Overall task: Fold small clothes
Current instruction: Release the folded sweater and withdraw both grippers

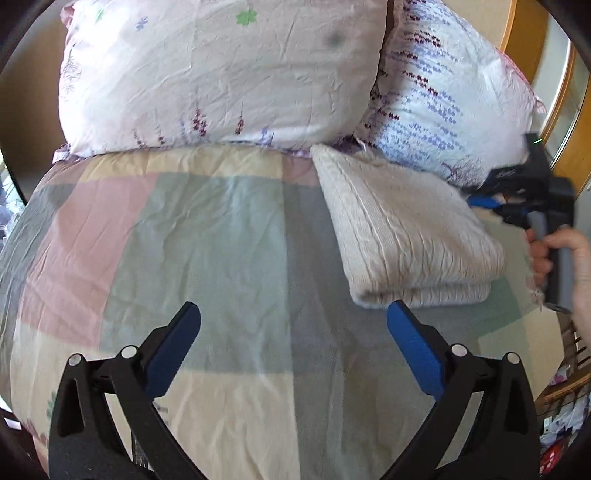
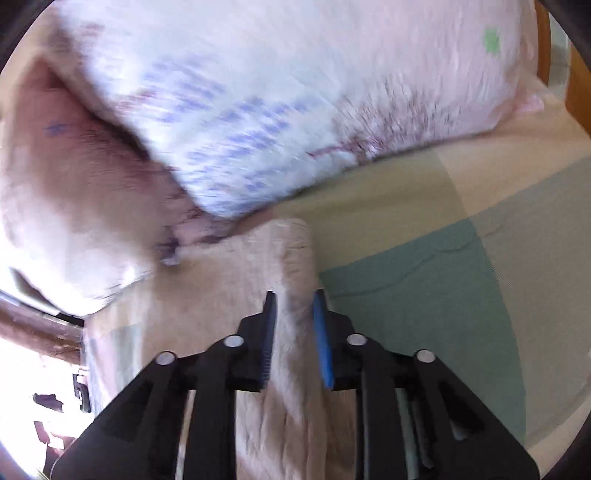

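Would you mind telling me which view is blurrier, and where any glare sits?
Right wrist view: heavy motion blur smears the pillows, and the lower-left corner is blown out white. Left wrist view: mostly sharp, soft even light, with slight blur on the right gripper.

A bed with a pastel checked cover point(image 1: 192, 236) fills the room; two floral pillows point(image 1: 221, 74) lie at its head, against a wooden headboard point(image 1: 517, 33).

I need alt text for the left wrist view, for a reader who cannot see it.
The open left gripper hovers over a pastel patchwork quilt, holding nothing. To its right lies a folded cream garment; the right gripper, in a hand, is at its far right edge. Two floral pillows lie behind.
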Demonstrator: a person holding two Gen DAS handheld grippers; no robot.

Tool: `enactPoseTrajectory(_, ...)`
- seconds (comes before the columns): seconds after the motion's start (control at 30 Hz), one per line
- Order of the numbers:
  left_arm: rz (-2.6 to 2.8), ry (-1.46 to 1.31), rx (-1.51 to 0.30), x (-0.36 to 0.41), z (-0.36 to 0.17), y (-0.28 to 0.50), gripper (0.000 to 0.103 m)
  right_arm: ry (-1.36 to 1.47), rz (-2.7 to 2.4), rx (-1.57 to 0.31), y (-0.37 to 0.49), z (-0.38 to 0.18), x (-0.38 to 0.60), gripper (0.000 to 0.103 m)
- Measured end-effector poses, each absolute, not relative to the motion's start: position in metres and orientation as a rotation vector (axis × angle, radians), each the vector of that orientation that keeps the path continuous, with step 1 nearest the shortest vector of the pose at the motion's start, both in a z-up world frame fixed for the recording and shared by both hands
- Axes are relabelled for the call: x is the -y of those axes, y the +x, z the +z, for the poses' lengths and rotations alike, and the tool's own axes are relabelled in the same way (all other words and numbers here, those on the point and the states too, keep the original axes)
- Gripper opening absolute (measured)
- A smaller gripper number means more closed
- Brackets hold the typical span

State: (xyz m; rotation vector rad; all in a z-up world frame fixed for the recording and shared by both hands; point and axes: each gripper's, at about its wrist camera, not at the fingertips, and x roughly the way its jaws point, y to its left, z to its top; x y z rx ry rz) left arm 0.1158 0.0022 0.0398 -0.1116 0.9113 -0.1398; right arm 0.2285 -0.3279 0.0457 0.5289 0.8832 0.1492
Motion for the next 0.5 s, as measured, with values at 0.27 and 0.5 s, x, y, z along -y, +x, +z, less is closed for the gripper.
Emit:
enactPoseTrajectory(0.27, -0.145, -0.11, -0.975, 0.016, 0.019, 0.094, 0.101, 0.491, 0.24, -0.984, 0.17, 0.001, 0.296, 0.06)
enactPoseTrajectory(0.5, -0.104, 0.01, -0.905, 0.042, 0.001, 0.096, 0.101, 0.366, 0.101, -0.69, 0.093, 0.026, 0.291, 0.102)
